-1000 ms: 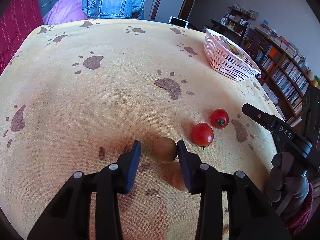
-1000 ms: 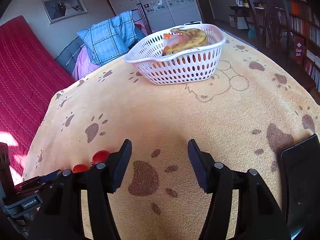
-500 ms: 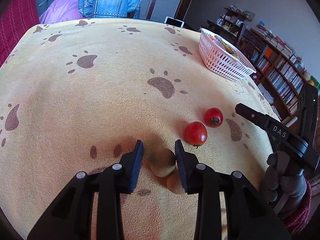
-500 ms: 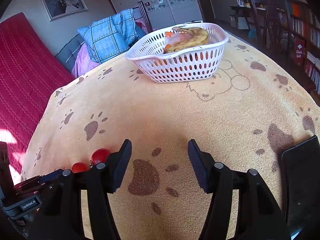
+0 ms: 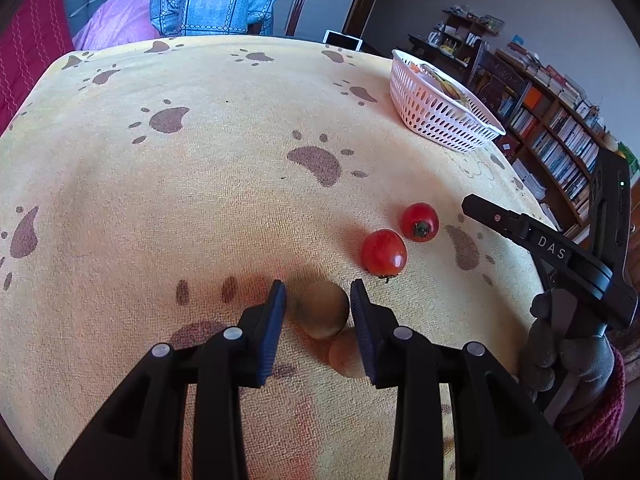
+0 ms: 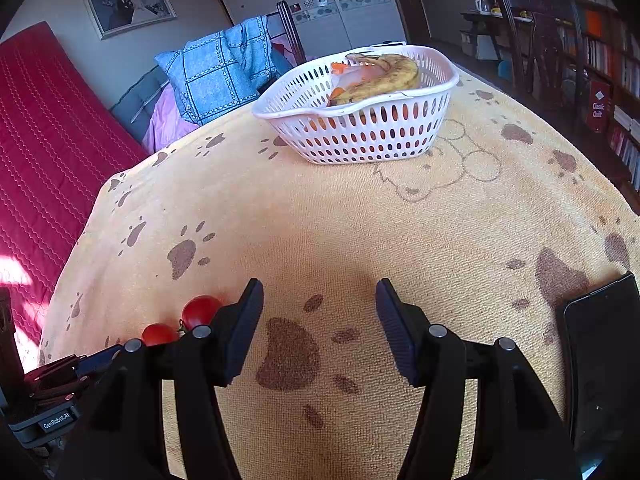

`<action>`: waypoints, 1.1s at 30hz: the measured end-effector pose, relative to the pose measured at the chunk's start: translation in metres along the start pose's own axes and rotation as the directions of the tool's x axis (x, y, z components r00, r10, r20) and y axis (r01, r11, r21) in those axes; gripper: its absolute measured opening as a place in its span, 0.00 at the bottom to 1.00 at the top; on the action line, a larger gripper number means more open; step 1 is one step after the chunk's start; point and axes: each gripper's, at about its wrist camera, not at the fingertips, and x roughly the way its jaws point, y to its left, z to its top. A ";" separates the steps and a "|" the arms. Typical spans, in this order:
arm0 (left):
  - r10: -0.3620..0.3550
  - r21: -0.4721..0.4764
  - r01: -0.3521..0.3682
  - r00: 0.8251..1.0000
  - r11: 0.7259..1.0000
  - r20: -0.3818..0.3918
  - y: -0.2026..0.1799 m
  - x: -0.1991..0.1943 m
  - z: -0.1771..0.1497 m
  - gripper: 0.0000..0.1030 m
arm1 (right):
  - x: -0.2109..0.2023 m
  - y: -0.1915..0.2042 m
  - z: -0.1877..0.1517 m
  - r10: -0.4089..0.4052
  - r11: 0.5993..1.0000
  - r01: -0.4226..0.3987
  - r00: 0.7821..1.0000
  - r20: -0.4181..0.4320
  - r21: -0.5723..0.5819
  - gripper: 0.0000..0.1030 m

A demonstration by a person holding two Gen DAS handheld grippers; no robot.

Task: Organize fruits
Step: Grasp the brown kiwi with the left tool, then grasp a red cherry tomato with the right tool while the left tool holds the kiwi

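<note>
A brown kiwi (image 5: 324, 310) lies on the yellow paw-print cloth between the pads of my left gripper (image 5: 318, 300), which is shut on it. A second pale brown fruit (image 5: 346, 354) lies just behind it, partly hidden by the right finger. Two red tomatoes (image 5: 384, 252) (image 5: 419, 222) rest side by side a little ahead and to the right. The white basket (image 6: 360, 140) with a banana (image 6: 384, 76) stands at the far side. My right gripper (image 6: 320, 304) hovers open over bare cloth with nothing between its fingers, and the tomatoes (image 6: 200, 310) are to its left.
A dark phone (image 6: 600, 360) lies at the table's right edge. A gloved hand (image 5: 568, 352) holds the right gripper at the right of the left wrist view. A chair with a blue blanket (image 6: 224, 72) stands beyond the table, with bookshelves (image 5: 560, 152) at the right.
The left jaws have narrowed a little around the kiwi, and it now sits deeper between the pads. The right gripper has not moved.
</note>
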 end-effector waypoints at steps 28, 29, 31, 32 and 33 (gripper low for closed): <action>0.066 -0.088 -0.055 0.991 0.995 0.121 0.035 -0.027 0.007 0.25 | 0.014 0.048 0.003 0.207 0.978 -0.204 0.970 -0.132 0.030 0.57; 0.066 -0.089 -0.055 0.991 0.994 0.119 0.035 -0.026 0.007 0.25 | 0.016 0.052 0.004 0.208 0.978 -0.207 0.969 -0.134 0.020 0.56; 0.066 -0.093 -0.056 0.991 0.994 0.117 0.036 -0.025 0.007 0.25 | 0.018 0.057 0.003 0.207 0.978 -0.208 0.968 -0.144 0.008 0.49; 0.066 -0.095 -0.056 0.991 0.994 0.116 0.037 -0.025 0.007 0.25 | 0.020 0.059 0.003 0.202 0.979 -0.204 0.968 -0.150 0.005 0.48; 0.066 -0.097 -0.055 0.991 0.994 0.114 0.038 -0.024 0.007 0.25 | 0.022 0.059 0.003 0.199 0.980 -0.201 0.968 -0.156 0.004 0.46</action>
